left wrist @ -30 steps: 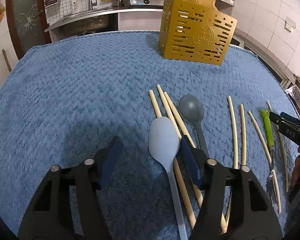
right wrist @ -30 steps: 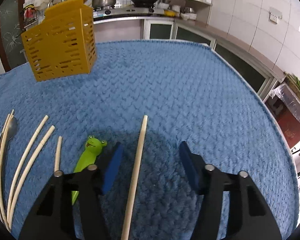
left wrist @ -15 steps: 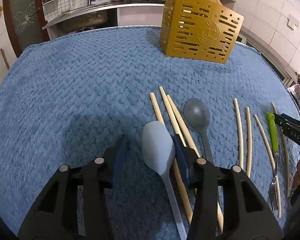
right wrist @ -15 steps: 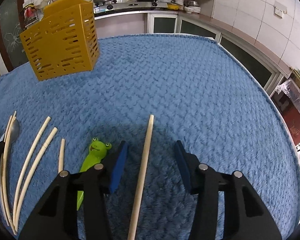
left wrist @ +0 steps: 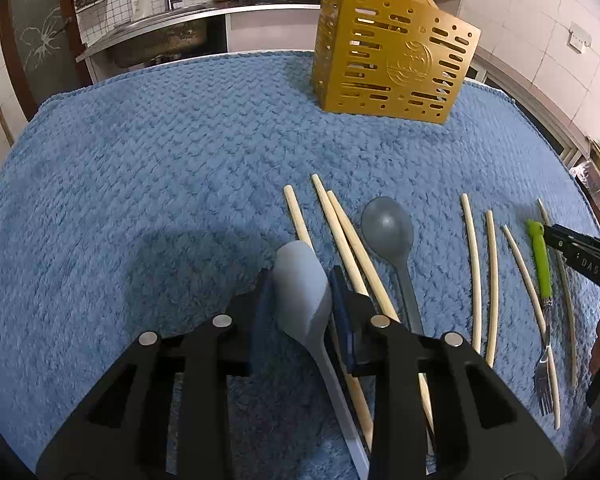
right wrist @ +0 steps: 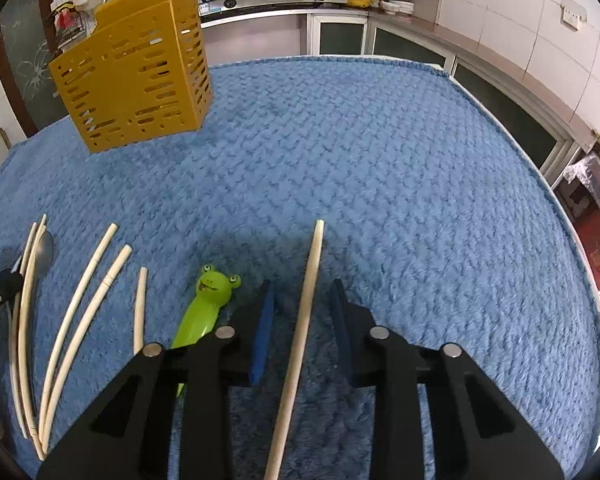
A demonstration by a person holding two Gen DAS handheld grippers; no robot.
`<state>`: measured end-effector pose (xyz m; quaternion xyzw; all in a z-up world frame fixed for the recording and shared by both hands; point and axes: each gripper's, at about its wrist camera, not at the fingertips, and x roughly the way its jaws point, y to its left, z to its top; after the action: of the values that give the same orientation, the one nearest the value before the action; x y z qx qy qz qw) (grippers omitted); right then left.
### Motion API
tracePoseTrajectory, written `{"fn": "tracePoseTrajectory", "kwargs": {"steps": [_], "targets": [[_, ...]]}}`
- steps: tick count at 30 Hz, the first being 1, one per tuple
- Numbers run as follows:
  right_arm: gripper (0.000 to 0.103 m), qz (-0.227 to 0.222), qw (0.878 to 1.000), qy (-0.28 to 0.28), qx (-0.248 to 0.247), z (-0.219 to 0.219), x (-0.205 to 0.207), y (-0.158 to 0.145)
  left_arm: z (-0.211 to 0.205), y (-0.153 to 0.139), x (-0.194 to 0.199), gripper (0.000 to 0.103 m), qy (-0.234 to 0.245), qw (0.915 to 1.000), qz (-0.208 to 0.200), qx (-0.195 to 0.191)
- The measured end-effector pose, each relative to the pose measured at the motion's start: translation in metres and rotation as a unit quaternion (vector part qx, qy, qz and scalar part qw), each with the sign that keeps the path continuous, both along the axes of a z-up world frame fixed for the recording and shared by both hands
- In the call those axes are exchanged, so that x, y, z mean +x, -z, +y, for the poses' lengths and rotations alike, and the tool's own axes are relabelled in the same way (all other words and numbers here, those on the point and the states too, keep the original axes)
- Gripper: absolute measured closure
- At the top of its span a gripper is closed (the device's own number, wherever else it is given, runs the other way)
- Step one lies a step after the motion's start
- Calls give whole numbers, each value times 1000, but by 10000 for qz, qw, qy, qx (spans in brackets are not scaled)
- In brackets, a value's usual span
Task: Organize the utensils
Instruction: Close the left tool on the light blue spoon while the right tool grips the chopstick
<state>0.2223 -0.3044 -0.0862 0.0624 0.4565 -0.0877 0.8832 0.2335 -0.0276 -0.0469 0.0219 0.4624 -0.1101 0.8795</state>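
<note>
Left gripper [left wrist: 302, 300] closing on the bowl of the pale spoon [left wrist: 300, 292]; pads seemed to touch its sides, though the view left contact uncertain. Right gripper [right wrist: 302, 308] closing, narrow gap, one chopstick [right wrist: 306, 300] between the pads, untouched. Both utensils lay near the blue towel's [right wrist: 380, 160] front edge. Yellow holder [left wrist: 392, 60] stood upright near the far edge.
</note>
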Motion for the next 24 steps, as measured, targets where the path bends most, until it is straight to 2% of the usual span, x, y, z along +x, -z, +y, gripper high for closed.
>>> {"fn": "tracePoseTrajectory", "kwargs": {"steps": [8,10,11,14,20,24], "targets": [[74,124,9998,-83,105,-4,5,0,-4,1,0,74,51,9998,-72,163],[76,84,9999,-131,74,-3,4,0,-4,1,-1,74,84,9998,-100,181],[79,57,9999,-123,85,-3,4,0,-4,1,-1,75,93,9997,-107,183],[94,-29,9996,-52,279,-10,1,-1,-3,1,-1,76,101,9997,-126,178],[94,51,9989,-98,451,-16,1,-1,-2,-4,-3,80,128,9995,-227,177],[94,350,9980,-172,496,-17,11,-3,-2,-4,-2,80,143,9995,-206,170]]}}
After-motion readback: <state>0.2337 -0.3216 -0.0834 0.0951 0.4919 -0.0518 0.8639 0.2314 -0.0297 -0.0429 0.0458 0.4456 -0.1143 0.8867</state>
